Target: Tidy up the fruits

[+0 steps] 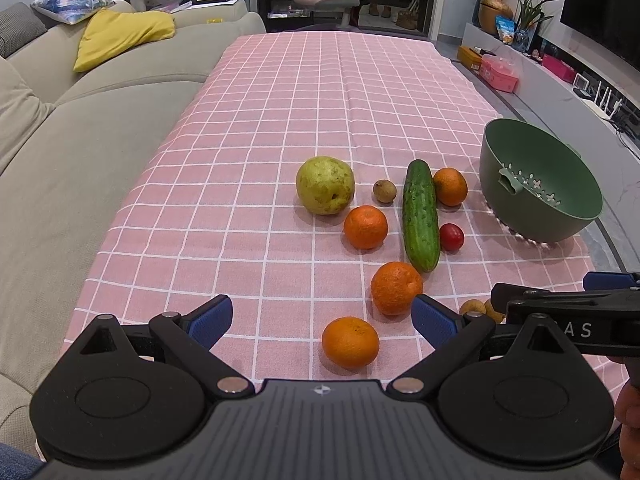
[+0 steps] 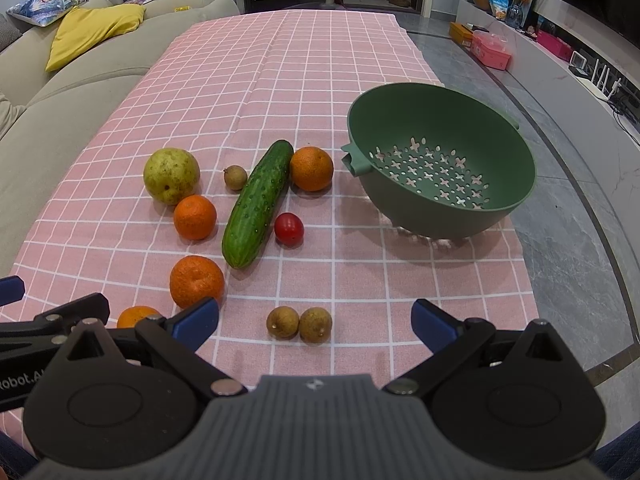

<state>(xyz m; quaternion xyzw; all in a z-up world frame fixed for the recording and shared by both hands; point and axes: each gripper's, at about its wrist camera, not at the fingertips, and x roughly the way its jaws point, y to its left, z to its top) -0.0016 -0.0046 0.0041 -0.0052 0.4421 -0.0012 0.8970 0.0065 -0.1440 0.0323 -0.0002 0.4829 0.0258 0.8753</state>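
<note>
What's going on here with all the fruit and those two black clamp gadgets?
A person is holding a left gripper and a right gripper, both with jaws open and holding nothing. Produce lies loose on the pink checked tablecloth: a pear, a cucumber, four oranges, a small tomato and three small brown fruits. The green colander bowl is empty, so the sorting hasn't started.

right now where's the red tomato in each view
Left wrist: tomato right of centre, just right of the cucumber.
Right wrist: tomato near centre, again right of the cucumber.
Shared landmark: green colander, to its right in both.
</note>
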